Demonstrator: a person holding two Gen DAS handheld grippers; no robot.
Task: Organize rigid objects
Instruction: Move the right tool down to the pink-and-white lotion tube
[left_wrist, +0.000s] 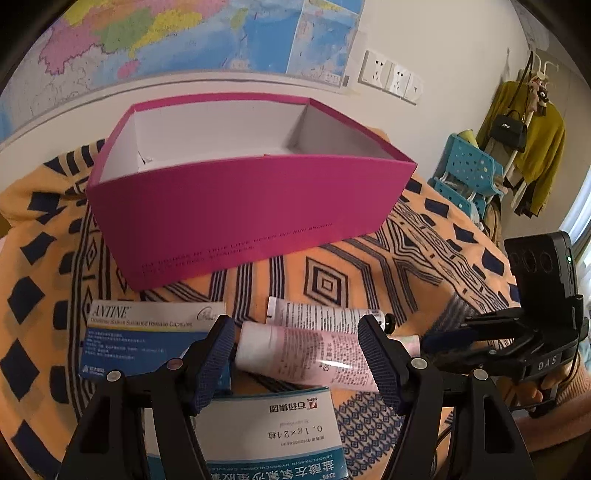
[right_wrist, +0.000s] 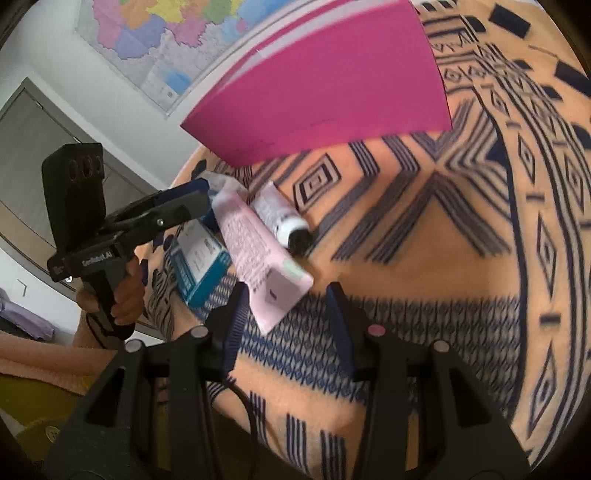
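box (left_wrist: 236, 206) behind tubes (left_wrist: 317, 350) (cartons (left_wrist: 147, 332) left)

The blue-and-white medicine box (left_wrist: 147, 338) lying in front of the pink box (left_wrist: 251, 206) is showing "ANTINE" and, beneath it, "Sustained Release Capsules". The nearer medicine carton (left_wrist: 273, 439), farther out from the pink box, is displaying upside down "0.1g×24", "CSPC" beside a red logo, and a Latin line beginning "LEVOFLOXACIN HYDROCHLOR". The pink box is carrying a dark printed line along its front wall, too faint to read. The right gripper (left_wrist: 443, 339), right of the pink box, is bearing "DAS" on its body. The two tubes' print is staying illegible.
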